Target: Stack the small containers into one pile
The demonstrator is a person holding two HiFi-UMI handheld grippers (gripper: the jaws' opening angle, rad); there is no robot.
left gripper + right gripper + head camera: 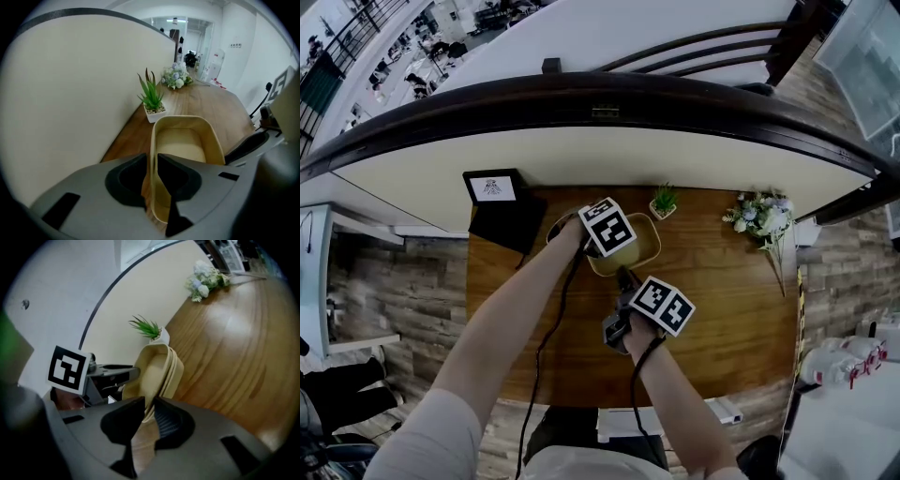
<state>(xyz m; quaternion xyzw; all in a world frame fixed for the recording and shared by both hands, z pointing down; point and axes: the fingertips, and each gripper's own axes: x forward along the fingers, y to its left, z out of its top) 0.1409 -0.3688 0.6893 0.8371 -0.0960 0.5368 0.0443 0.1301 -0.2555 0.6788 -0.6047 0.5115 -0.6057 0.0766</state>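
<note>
Beige oblong containers (639, 251) sit nested in one another at the back middle of the wooden table (722, 319). In the left gripper view the top container (185, 145) lies straight ahead. Its thin side wall stands between the jaws of my left gripper (150, 161), with a slim gap on one side. In the right gripper view the stack (159, 366) shows several rims and leans. My right gripper (149, 404) is shut on its near rim. From the head view, my left gripper (598, 251) is at the stack's left end and my right gripper (622, 273) at its front edge.
A small potted plant (664, 199) stands just behind the stack, against the curved cream partition (487, 169). A bunch of flowers (761, 216) lies at the back right. A black stand with a card (502, 211) sits at the back left corner.
</note>
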